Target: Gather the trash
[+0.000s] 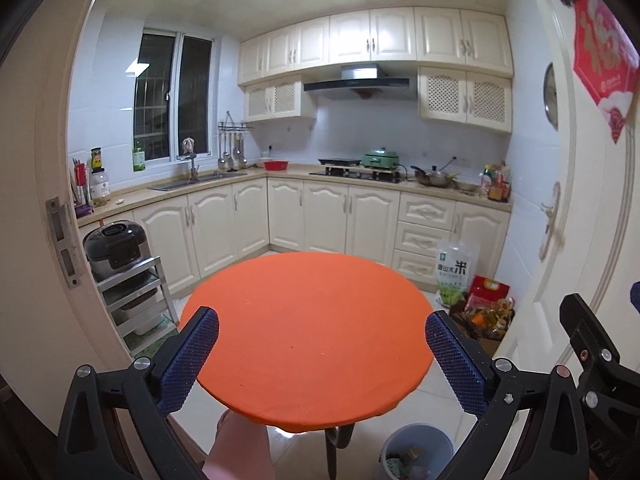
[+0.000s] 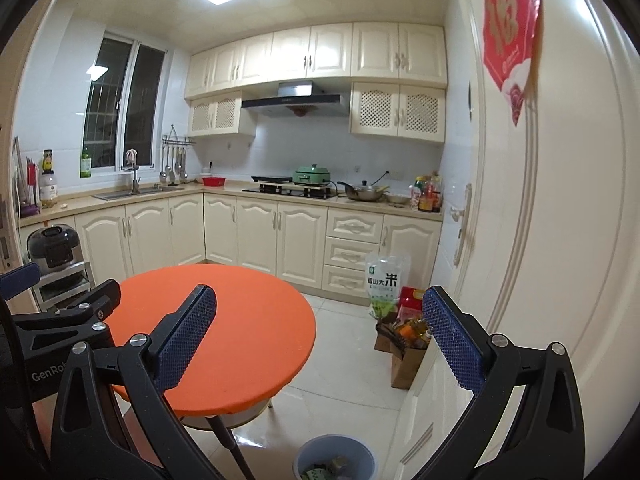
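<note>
A round orange table (image 1: 308, 340) stands in the kitchen in front of me; it also shows in the right wrist view (image 2: 240, 332). Its top is bare. A pale blue trash bin (image 1: 416, 454) stands on the floor below its near edge, with several pieces of trash inside; the right wrist view shows the bin (image 2: 336, 458) too. My left gripper (image 1: 322, 356) is open and empty, held above the table's near half. My right gripper (image 2: 320, 344) is open and empty, to the right of the table, above the floor.
A white door (image 2: 540, 220) stands open close on the right. A rice bag (image 2: 386, 280) and a cardboard box of groceries (image 2: 404, 344) sit on the floor by it. A metal rack with a rice cooker (image 1: 116, 248) stands left. Cabinets and counter line the back.
</note>
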